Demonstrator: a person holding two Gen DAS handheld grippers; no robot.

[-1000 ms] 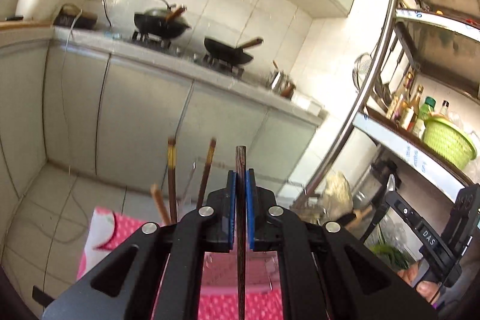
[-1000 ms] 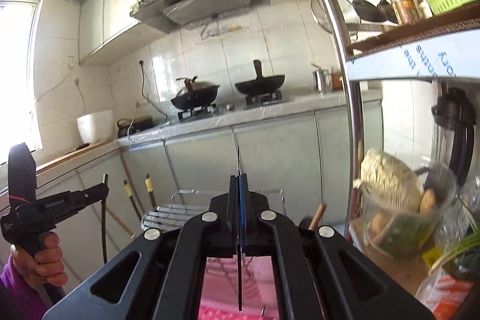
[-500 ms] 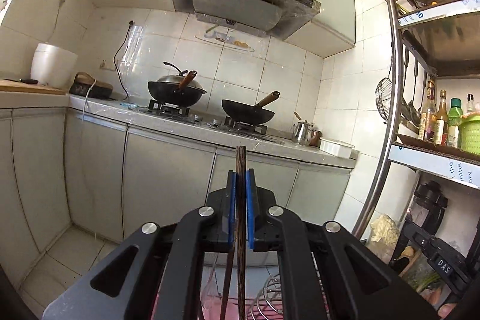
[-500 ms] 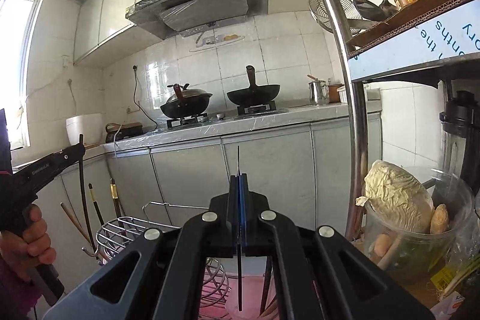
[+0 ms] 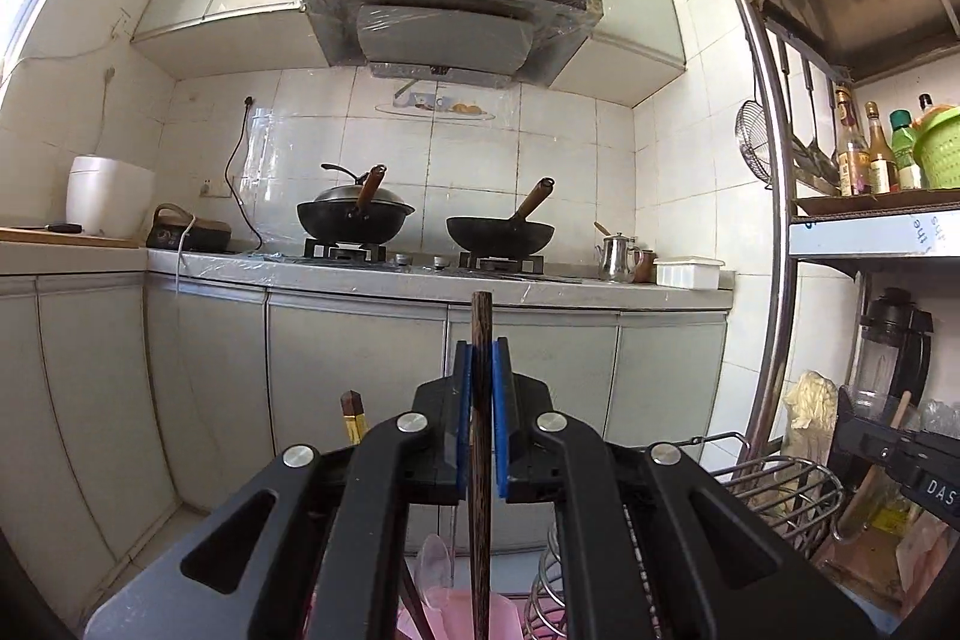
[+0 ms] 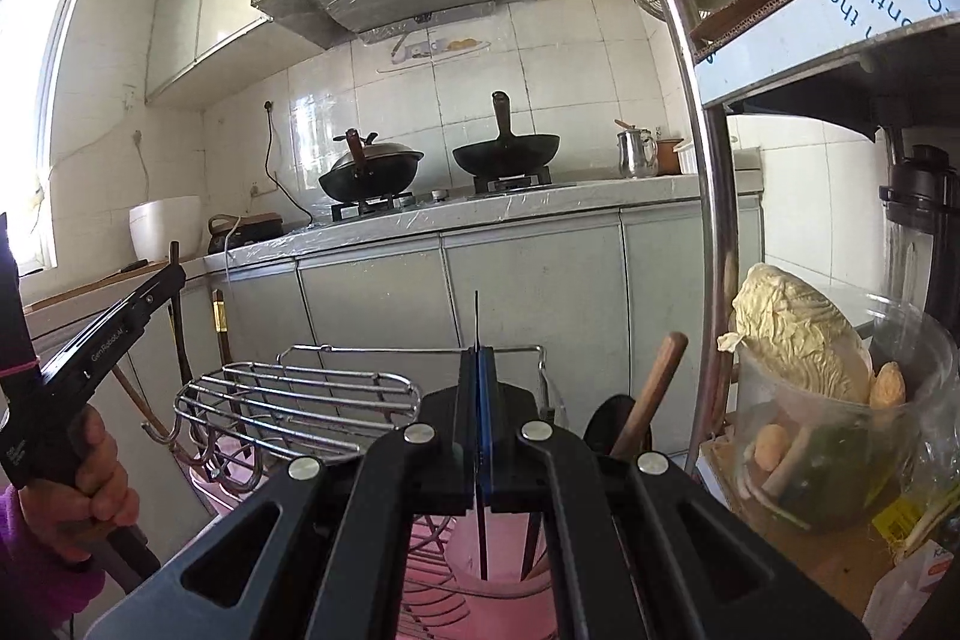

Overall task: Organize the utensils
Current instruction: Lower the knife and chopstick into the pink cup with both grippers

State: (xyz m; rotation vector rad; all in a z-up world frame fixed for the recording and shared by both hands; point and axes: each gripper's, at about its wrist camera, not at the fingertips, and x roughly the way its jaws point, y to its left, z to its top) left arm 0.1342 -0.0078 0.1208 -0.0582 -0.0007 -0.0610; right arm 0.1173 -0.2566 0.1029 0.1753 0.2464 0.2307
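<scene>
We see a home kitchen from two hand-held tools. Our left tongs [image 5: 480,418] are clamped on a dark wooden chopstick [image 5: 480,490], held upright, its top end poking above the blue pads. Our right tongs [image 6: 478,418] are pressed together on a very thin dark utensil [image 6: 480,520], seen edge-on; we cannot tell what it is.

Over the last second both views have dropped and levelled: the left view, earlier tilted with the stove slanting, now faces the cabinets squarely. A wire rack [image 6: 300,394] and a pink holder [image 6: 510,580] with other chopsticks have risen into the lower part of both views. The thin utensil's lower end now hangs over the pink holder's mouth.

We judge both utensils are being lowered for placing, with release not yet begun.
</scene>
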